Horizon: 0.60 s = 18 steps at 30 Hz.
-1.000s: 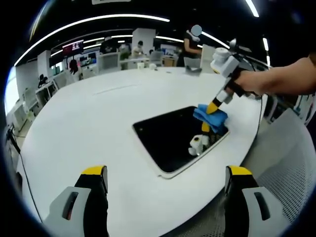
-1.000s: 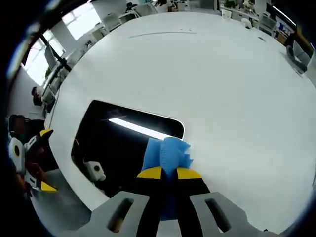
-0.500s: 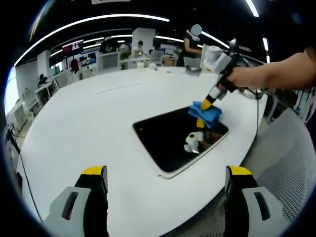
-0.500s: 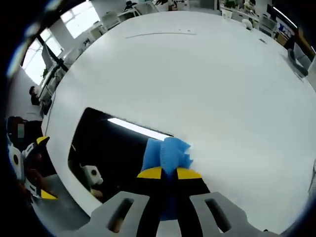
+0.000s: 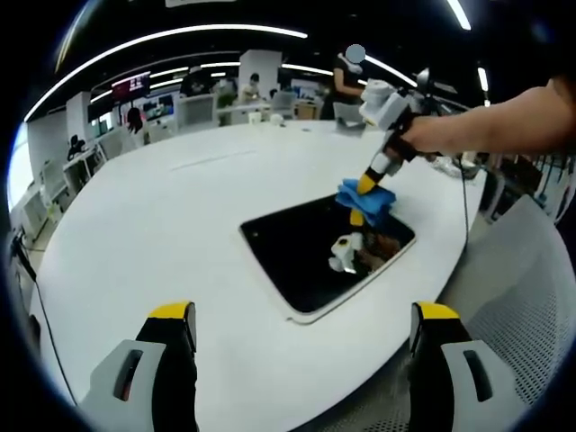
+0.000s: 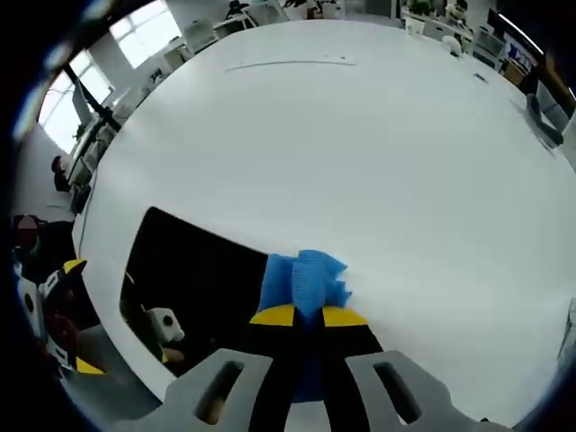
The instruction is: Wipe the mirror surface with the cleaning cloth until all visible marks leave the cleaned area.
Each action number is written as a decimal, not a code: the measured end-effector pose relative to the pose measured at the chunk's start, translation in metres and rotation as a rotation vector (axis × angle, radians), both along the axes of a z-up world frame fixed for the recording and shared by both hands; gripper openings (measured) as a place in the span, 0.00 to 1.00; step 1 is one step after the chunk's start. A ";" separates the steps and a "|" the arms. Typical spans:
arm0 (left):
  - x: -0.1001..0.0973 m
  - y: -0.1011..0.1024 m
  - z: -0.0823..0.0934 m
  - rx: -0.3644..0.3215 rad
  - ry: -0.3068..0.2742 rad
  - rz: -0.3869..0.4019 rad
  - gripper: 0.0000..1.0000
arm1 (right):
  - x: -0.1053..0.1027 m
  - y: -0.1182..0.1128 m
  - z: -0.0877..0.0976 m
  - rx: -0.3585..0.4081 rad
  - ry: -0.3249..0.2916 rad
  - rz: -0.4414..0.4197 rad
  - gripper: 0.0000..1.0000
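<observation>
A dark rectangular mirror (image 5: 310,256) with a pale rim lies flat on the round white table (image 5: 162,225). My right gripper (image 5: 364,185) comes in from the right, shut on a blue cleaning cloth (image 5: 364,198) that presses on the mirror's far corner. In the right gripper view the same cloth (image 6: 302,279) sticks out of the shut yellow-tipped jaws, at the edge of the mirror (image 6: 193,274). My left gripper (image 5: 301,315) stands open near the table's front edge, short of the mirror, with nothing between its jaws.
A person's forearm (image 5: 504,126) reaches in from the right, holding the right gripper. Desks, chairs and people stand beyond the table's far side (image 5: 243,99). A mesh chair back (image 5: 531,324) sits at the lower right. Wide bare tabletop (image 6: 360,135) spreads beyond the mirror.
The right gripper has slid the cloth along the mirror's edge toward its far corner. The left gripper has stayed put.
</observation>
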<state>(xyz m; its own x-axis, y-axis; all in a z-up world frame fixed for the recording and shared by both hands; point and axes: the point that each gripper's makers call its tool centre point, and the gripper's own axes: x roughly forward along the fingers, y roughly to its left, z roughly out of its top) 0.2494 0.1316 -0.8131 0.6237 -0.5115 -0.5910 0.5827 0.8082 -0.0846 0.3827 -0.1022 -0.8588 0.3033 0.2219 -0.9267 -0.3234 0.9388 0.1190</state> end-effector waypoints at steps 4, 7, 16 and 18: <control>0.000 0.000 0.000 0.002 0.001 -0.001 1.00 | 0.006 0.001 0.001 0.000 -0.018 0.006 0.03; 0.000 0.000 0.000 0.004 0.002 -0.001 1.00 | 0.010 0.001 0.002 0.002 -0.018 0.005 0.03; 0.000 0.002 0.000 0.000 0.002 0.010 1.00 | 0.019 0.002 0.001 0.007 -0.032 0.000 0.03; 0.001 0.002 0.000 0.000 0.000 0.012 1.00 | 0.019 0.002 0.001 0.004 -0.038 0.008 0.03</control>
